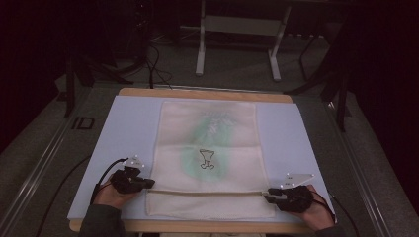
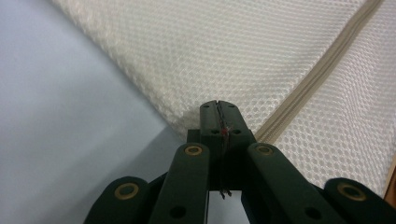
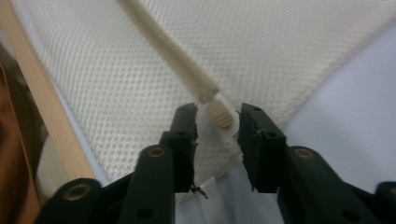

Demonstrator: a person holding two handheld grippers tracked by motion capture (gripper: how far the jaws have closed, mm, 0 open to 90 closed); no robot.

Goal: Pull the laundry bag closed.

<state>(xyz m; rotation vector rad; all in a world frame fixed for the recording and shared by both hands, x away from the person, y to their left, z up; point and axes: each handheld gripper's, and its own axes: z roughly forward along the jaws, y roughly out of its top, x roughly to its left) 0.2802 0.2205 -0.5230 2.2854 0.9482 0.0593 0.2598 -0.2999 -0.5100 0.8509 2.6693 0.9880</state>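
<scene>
High view first: a cream mesh bag [image 1: 207, 158] lies flat on a pale blue mat [image 1: 123, 128] in the middle of the frame, its zipper [image 1: 207, 192] running left to right near the bag's lower edge. A faint green print and a small dark drawing show through the mesh. The mat rests on a wooden table [image 1: 207, 92] whose edge peeks out above and below it. At lower left, the left gripper [image 1: 148, 183] meets the bag's left edge at the zipper line; at lower right, the right gripper [image 1: 269, 195] sits at the zipper's right end. A hand holds each one, coming in from the bottom edge. Left gripper view: the black jaws stand pressed together at centre frame, pinched on the corner of the bag [image 2: 261, 60] where the mesh meets the mat [image 2: 56, 121]; the zipper [image 2: 322, 74] runs from beside the jaw tips up to the upper right corner. Right gripper view: the jaws stand partly apart, with the tan zipper pull [image 3: 219, 113] lying between their tips, and neither pad visibly presses on it. The zipper [image 3: 168, 51] slants from the pull up toward the top of the frame across the bag [image 3: 280, 51]. The table's wooden edge [image 3: 42, 107] runs down the left side, and the mat [image 3: 355, 107] fills the right.
</scene>
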